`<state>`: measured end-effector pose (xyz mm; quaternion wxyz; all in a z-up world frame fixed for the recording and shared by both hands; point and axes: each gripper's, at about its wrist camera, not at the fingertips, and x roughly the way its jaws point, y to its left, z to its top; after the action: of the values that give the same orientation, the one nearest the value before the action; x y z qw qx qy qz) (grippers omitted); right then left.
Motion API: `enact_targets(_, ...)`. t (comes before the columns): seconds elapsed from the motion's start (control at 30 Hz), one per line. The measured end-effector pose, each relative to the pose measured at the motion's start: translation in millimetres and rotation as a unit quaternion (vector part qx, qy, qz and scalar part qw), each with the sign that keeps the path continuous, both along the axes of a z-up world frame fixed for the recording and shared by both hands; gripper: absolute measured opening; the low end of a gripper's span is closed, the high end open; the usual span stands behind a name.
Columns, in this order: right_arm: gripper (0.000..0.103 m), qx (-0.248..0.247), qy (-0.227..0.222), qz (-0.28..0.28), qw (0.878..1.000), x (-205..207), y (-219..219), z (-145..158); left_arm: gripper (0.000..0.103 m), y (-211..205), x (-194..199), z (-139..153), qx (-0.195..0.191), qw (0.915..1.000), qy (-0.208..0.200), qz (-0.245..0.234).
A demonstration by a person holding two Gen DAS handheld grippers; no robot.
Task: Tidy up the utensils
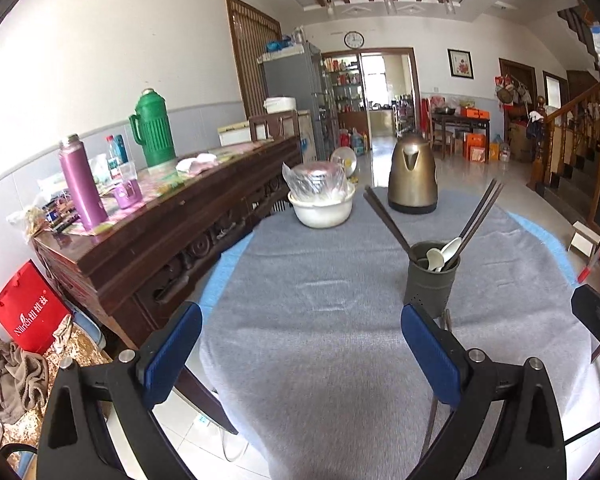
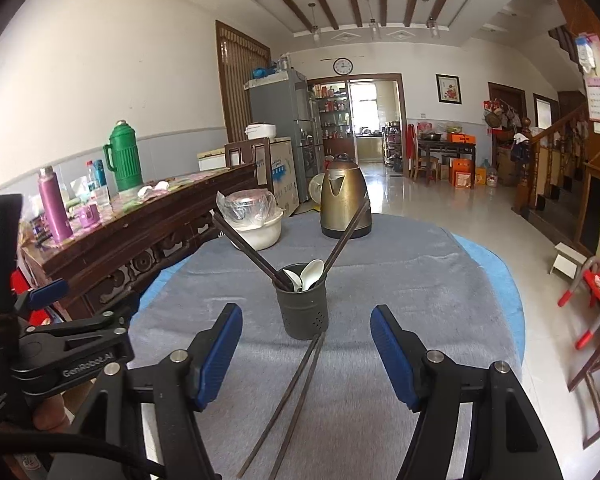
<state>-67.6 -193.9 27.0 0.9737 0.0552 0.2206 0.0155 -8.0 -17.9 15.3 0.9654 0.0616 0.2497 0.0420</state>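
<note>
A dark grey utensil holder (image 2: 302, 309) stands on the grey tablecloth (image 2: 400, 280). It holds white spoons (image 2: 312, 274) and dark chopsticks (image 2: 246, 246) leaning left and right. A loose pair of dark chopsticks (image 2: 296, 396) lies on the cloth in front of the holder, between the fingers of my right gripper (image 2: 306, 356), which is open and empty. My left gripper (image 1: 300, 356) is open and empty, to the left of the holder (image 1: 432, 280); the spoons (image 1: 444, 254) show there too. The left gripper also shows at the left edge of the right wrist view (image 2: 48, 292).
A brass kettle (image 2: 345, 200) and a white basin with a bagged metal bowl (image 2: 256, 220) stand at the table's far end. A dark wooden sideboard (image 1: 172, 224) with a green thermos (image 1: 153, 128) and a purple flask (image 1: 80, 182) runs along the left. A red chair (image 2: 596, 292) stands on the right.
</note>
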Motion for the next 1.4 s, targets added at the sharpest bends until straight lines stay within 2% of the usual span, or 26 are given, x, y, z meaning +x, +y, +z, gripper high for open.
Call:
enact_targets(0.13, 0.07, -0.017, -0.016, -0.006, 1.0, -14.9, -1.1, 8.0, 0.1, 0.0, -8.8, 9.8, 0.002, 1.0, -0.008, -0.002)
enact_targets(0.3, 0.07, 0.003, -0.013, -0.011, 1.0, -17.5, -8.6, 8.5, 0.1, -0.4, -15.9, 12.7, 0.012, 0.9998, -0.011, -0.008)
enact_targets(1.0, 0.07, -0.001, -0.02, 0.011, 1.0, -20.9, 7.6, 10.5, 0.1, 8.0, -26.9, 17.2, 0.014, 0.9998, -0.015, -0.007)
enact_targets(1.23, 0.07, 0.005, -0.01, 0.017, 1.0, -15.5, 7.3, 5.1, 0.1, 7.1, -22.2, 10.7, 0.014, 0.9998, -0.007, -0.012)
enact_targets(1.4, 0.07, 0.023, 0.026, 0.017, 0.999, 5.1, 1.0, -6.5, 0.1, 8.9, -7.4, -4.0, 0.005, 0.9996, 0.023, -0.016)
